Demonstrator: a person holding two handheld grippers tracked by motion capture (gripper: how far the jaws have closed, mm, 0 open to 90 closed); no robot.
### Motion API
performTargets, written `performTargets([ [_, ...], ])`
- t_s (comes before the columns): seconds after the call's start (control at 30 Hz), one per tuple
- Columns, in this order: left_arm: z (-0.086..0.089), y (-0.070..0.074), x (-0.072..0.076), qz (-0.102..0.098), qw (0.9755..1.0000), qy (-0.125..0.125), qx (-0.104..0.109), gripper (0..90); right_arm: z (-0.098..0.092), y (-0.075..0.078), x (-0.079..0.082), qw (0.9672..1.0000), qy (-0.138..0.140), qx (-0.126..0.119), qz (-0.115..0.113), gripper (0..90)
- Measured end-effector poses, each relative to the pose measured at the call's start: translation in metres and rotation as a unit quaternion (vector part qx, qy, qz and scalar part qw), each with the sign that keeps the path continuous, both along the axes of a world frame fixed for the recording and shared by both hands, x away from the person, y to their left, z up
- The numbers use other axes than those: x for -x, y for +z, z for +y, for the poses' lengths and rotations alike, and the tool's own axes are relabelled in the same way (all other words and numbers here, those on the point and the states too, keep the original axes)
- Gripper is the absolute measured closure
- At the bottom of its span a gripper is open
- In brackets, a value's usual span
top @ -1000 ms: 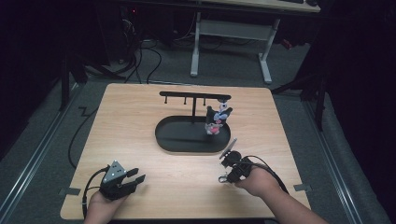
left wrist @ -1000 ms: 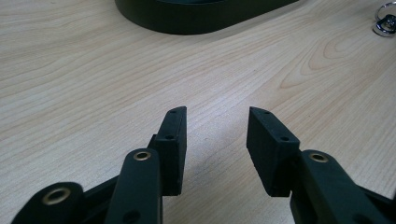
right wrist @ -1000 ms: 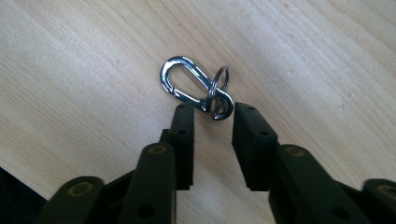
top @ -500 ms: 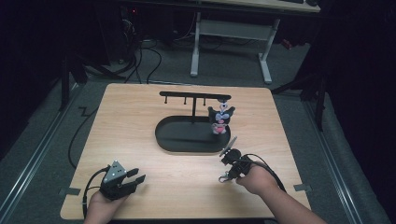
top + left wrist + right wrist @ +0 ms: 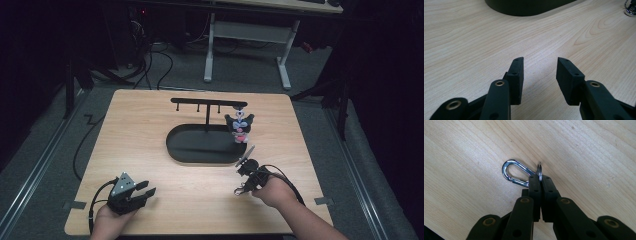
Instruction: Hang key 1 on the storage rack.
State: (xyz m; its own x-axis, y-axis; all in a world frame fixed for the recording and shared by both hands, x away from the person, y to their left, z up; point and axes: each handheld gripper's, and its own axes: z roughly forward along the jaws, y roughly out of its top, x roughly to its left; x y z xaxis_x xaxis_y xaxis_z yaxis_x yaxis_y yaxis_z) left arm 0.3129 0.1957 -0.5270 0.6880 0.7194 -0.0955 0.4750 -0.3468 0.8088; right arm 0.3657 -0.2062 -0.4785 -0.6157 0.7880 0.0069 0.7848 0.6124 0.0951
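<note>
The right gripper [image 5: 540,179] points down at the light wooden table [image 5: 150,130], its two black jaws pressed together on a thin silver split ring [image 5: 539,171]. The jaws have just been closing, and the ring now stands upright between their tips. A shiny silver carabiner clip [image 5: 516,172] is joined to that ring; it lies flat on the wood just to the left of the jaw tips in the right gripper view, its rounded end pointing away from them.

In the high view the right gripper [image 5: 245,167] sits near the table's near right part. Just beyond it is the black oval base of a hanging stand [image 5: 200,145], with a small black, white and pink plush figure [image 5: 240,127] hanging from the stand's black crossbar [image 5: 207,102]. Bare wood lies to the gripper's left and right, and the right table edge is well apart from it.

The left gripper [image 5: 134,192] rests near the near left edge, well apart from the clip. Its jaws [image 5: 539,72] stand open, with bare wood between them.
</note>
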Motion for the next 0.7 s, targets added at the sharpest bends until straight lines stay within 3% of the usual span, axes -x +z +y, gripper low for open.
performTargets([
  [0.1, 0.000, 0.000, 0.000, -0.001, 1.0000, 0.000, 0.001, 58.3, 0.000, 0.002, 0.001, 0.9999, 0.015, 0.002, -0.003, 89.0],
  [0.2, 0.000, 0.000, 0.000, -0.001, 1.0000, 0.000, 0.000, 57.9, 0.001, 0.007, 0.002, 1.0000, 0.009, 0.004, -0.003, 89.1],
  [0.23, 0.000, 0.000, 0.000, -0.002, 1.0000, 0.000, -0.001, 57.9, 0.000, 0.010, 0.002, 1.0000, 0.006, 0.002, -0.002, 89.0],
  [0.27, 0.000, 0.000, 0.000, -0.003, 1.0000, -0.001, -0.002, 57.7, -0.001, 0.017, 0.000, 0.9997, 0.022, -0.002, -0.010, 89.1],
  [0.7, 0.002, 0.001, 0.000, -0.007, 1.0000, 0.005, 0.004, 54.4, 0.007, 0.065, -0.002, 0.9997, 0.024, -0.006, -0.007, 89.0],
])
